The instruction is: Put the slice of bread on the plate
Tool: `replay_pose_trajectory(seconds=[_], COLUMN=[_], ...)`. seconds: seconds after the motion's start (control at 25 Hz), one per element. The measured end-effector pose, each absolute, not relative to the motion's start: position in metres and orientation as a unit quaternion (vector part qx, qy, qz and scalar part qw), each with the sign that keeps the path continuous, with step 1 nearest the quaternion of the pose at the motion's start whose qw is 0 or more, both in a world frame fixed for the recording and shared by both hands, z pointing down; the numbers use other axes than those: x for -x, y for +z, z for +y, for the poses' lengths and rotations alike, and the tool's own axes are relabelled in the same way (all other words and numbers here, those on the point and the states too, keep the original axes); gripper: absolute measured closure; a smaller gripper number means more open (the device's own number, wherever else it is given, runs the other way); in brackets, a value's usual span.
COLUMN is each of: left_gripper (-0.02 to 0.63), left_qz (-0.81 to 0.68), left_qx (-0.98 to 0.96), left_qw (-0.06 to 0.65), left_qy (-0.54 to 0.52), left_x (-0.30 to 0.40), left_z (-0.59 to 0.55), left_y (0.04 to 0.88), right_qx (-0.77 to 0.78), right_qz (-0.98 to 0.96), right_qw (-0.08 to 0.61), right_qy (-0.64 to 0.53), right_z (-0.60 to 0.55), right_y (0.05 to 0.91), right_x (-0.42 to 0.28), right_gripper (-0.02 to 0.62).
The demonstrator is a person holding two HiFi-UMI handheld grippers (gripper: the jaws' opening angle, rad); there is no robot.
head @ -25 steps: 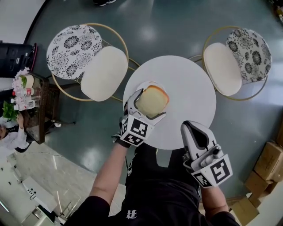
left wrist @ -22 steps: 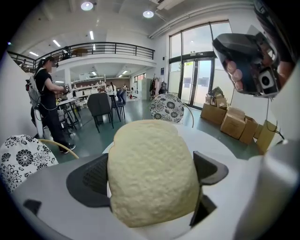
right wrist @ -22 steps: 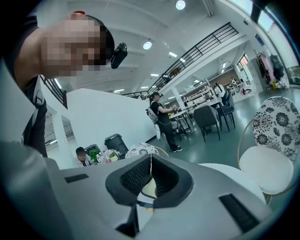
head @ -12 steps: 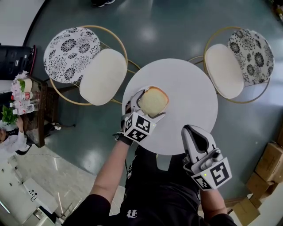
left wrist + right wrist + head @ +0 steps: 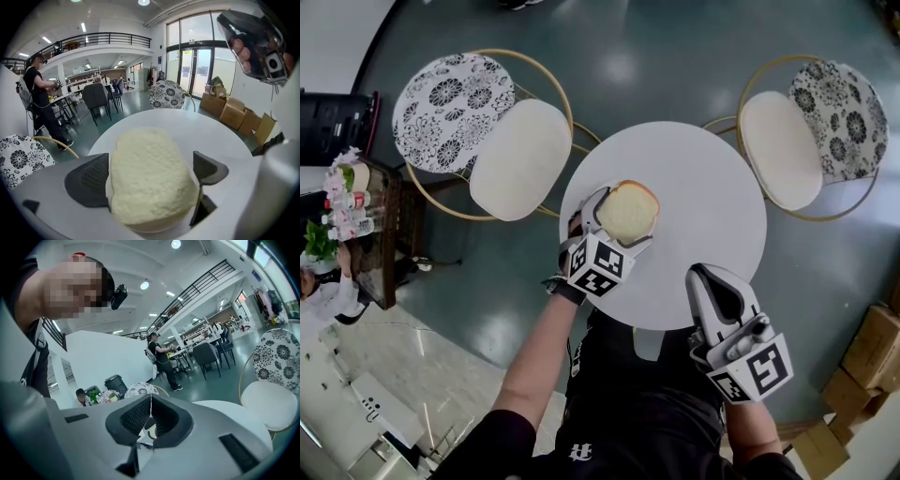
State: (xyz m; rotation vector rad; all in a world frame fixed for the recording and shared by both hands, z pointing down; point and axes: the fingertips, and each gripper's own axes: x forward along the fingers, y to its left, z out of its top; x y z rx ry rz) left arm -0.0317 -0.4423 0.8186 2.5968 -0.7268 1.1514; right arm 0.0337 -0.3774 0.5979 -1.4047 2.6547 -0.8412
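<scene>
Café floor, round white table: your left gripper holds the slice of bread between wide-set jaws, over the table's near-left edge. Your right gripper, jaws together and empty, hangs off the rim. Loosen early and the slice could drop floorward; no plate stands out. Bare tabletop lies rightward.

Below me: round white tabletop on glossy grey-green floor. Cushioned floral chair far left, second chair far right. Cardboard boxes near right. Tall windows, railed balcony, ceiling lights.
</scene>
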Motion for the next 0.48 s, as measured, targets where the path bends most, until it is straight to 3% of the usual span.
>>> replay_pose_trajectory(seconds=[0.48], left_gripper=[0.055], left_qz=[-0.258], left_qx=[-0.884], left_qw=[0.095], left_qy=[0.379], left_x=[0.0288], left_z=[-0.4474], left_y=[0.8102], right_qx=[0.449], right_qz=[0.852], right_qw=[0.009], right_qy=[-0.270], right_z=[-0.3742], right_y=[0.5978], right_x=[-0.0400], right_gripper=[0.588])
